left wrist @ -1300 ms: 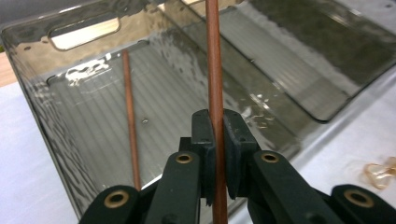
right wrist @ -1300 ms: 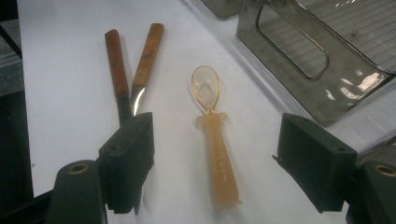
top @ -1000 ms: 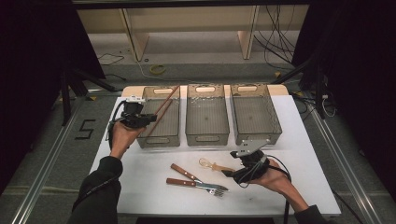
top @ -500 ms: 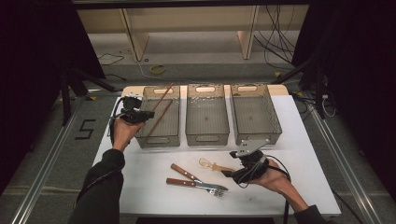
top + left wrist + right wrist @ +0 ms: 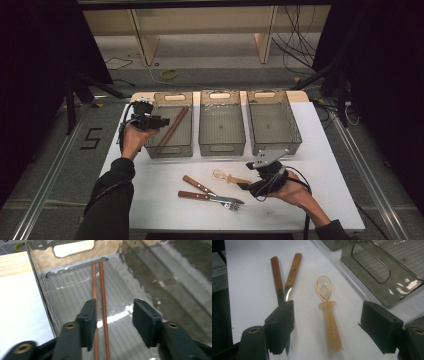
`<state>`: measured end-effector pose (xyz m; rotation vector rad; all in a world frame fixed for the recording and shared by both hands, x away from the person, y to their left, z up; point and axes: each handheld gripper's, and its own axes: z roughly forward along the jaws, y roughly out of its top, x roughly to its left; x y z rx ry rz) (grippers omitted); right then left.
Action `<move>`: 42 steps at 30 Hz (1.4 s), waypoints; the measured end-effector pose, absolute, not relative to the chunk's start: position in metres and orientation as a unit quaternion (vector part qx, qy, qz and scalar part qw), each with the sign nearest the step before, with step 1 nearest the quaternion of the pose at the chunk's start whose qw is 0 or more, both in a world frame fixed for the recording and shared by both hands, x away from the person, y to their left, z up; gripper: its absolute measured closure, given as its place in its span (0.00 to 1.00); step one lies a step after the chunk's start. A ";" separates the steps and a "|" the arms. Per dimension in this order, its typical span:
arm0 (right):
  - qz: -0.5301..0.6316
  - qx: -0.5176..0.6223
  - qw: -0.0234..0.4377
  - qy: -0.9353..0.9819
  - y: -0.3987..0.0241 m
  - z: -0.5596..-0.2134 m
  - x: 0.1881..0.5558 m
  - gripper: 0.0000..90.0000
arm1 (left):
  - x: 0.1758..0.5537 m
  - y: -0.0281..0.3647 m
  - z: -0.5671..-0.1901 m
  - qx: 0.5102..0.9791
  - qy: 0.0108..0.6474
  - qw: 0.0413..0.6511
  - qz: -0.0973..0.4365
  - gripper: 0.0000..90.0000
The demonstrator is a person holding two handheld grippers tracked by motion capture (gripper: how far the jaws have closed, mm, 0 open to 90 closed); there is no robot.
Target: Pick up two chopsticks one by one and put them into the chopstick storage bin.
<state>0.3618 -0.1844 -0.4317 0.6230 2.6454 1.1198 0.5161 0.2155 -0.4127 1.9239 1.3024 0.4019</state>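
A: Over the left bin (image 5: 172,131), at about ten o'clock on the tabletop (image 5: 150,205), the left hand-held gripper (image 5: 159,121) is held. Its jaws have just been opening and now stand apart, with nothing pressed between the pads. Below them the two chopsticks (image 5: 100,290) are seen lying side by side on the bin floor, running toward twelve o'clock in the left gripper view.

B: And the right hand-held gripper (image 5: 245,186)?

A: It is held low at about five o'clock on the tabletop, jaws spread wide. Nothing is gripped. The translucent spoon (image 5: 328,312) is seen lying between the jaws on the white surface, bowl pointing away, touched by neither pad.

B: What is seen beside the spoon?

A: At its nine o'clock in the right gripper view, a knife (image 5: 292,272) and a fork (image 5: 276,276) with wooden handles are laid, handles apart, metal ends crossing near the left jaw.
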 end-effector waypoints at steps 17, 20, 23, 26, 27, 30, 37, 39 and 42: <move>0.363 0.226 0.107 0.898 -0.184 -0.433 0.365 0.32 | 0.450 0.213 -0.392 0.755 0.428 0.478 0.131 0.25; 0.357 0.231 0.104 0.899 -0.182 -0.434 0.366 0.33 | 0.440 0.216 -0.394 0.751 0.421 0.493 0.124 0.24; 0.348 0.235 0.105 0.901 -0.181 -0.435 0.368 0.33 | 0.437 0.218 -0.395 0.744 0.425 0.500 0.123 0.24; 0.343 0.237 0.101 0.903 -0.180 -0.436 0.369 0.34 | 0.432 0.214 -0.397 0.754 0.413 0.496 0.123 0.22; 0.343 0.238 0.101 0.903 -0.179 -0.436 0.370 0.34 | 0.431 0.212 -0.397 0.756 0.409 0.496 0.122 0.22; 0.338 0.243 0.098 0.904 -0.179 -0.437 0.372 0.35 | 0.428 0.207 -0.398 0.762 0.397 0.496 0.126 0.21; 0.325 0.250 0.097 0.907 -0.178 -0.436 0.376 0.37 | 0.418 0.204 -0.402 0.764 0.388 0.500 0.125 0.20; 0.322 0.250 0.094 0.908 -0.177 -0.436 0.377 0.38 | 0.416 0.203 -0.404 0.763 0.388 0.502 0.123 0.20; 0.315 0.252 0.094 0.910 -0.176 -0.436 0.379 0.38 | 0.412 0.204 -0.407 0.763 0.386 0.504 0.124 0.20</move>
